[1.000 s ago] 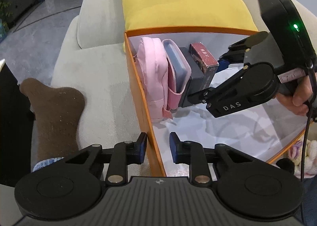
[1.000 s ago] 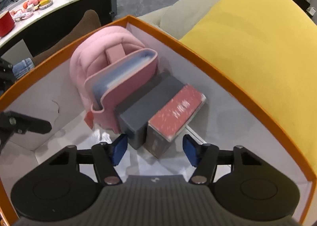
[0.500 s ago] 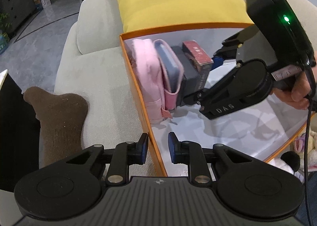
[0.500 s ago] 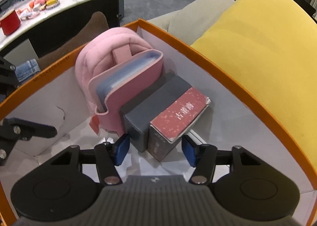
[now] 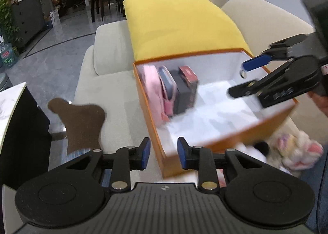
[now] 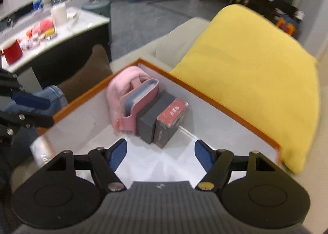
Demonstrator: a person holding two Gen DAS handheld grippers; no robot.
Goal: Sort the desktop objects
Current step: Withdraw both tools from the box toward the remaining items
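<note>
Both claws hang empty over the sofa. The left claw has its jaws opening, a narrow gap between the blue pads, nothing between them; the near left corner of the orange box lies just beyond its tips. The right claw is opening too, its jaws already wide, nothing between them, and it points down into the box from the near side.

Straight ahead of the right claw, at the box's far left corner, four things stand packed side by side: a pink pouch against the left wall, a pink case, a grey box, then a red box on the right. In the left view the same row runs along the left wall. The rest of the white floor is bare.

More things for sorting wait on the worktop far left, among them a red cup. Judging by this, the next pick lies leftward, well away from both claws, and the left claw is probably nearer to it.
</note>
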